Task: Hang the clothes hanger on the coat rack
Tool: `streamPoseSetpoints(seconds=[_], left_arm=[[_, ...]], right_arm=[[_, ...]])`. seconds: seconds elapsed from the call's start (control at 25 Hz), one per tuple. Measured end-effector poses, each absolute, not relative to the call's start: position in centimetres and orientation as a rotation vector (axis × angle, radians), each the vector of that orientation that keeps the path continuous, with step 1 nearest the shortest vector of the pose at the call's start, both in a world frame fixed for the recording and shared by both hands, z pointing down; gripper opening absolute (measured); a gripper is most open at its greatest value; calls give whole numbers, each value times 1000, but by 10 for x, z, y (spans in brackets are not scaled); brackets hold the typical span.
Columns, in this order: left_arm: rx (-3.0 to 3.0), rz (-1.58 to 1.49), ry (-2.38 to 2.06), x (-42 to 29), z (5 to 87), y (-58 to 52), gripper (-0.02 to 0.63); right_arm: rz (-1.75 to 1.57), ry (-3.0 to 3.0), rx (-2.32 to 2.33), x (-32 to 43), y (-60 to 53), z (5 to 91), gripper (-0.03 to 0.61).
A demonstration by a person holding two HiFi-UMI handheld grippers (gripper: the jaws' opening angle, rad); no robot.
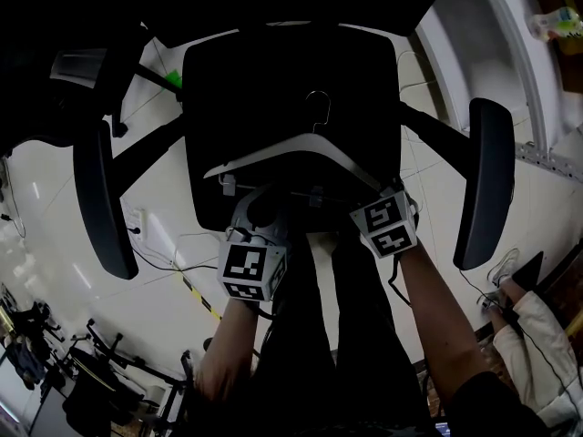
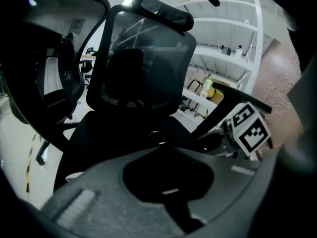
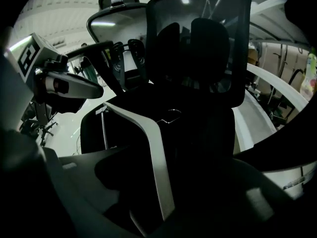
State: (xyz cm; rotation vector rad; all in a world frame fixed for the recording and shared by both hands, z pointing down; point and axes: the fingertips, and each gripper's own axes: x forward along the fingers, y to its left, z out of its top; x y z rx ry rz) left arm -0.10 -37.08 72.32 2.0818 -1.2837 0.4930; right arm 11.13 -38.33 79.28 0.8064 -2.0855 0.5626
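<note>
clothes hanger [image 1: 273, 150] sits level over the seat [image 1: 291, 71] of a black office chair, between our two grippers, with its wire hook [image 1: 317, 107] pointing away from us toward the mesh backrest [image 2: 143, 58]. we can't tell whether it touches the seat. our right gripper [image 1: 373, 194] is clamped on the hanger's right arm, and in the right gripper view that white arm [image 3: 161, 192] runs down between the closed jaws. our left gripper [image 1: 262, 197] is at the left half, jaws together on the hanger's lower edge. in the left gripper view only the hook [image 2: 157, 136] pokes up above them. the armrests [image 1: 483, 180] flank both sides.
</note>
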Motion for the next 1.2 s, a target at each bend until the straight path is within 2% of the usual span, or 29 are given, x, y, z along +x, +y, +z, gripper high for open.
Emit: streamPoseSetpoints(seconds=[0.64, 0.72, 0.84, 1.2], left_arm=[[2041, 470, -1317, -3, 733, -374, 5], [2035, 466, -1312, -2, 732, -374, 5], [2026, 471, -1316, 0, 732, -373, 5], [2007, 453, -1343, -3, 726, -371, 5]], right_arm=[[397, -1851, 728, 124, -374, 843, 225], [396, -1851, 747, 123, -373, 843, 209], [402, -1851, 753, 122, -371, 842, 128], [372, -1878, 768, 119, -375, 826, 121]])
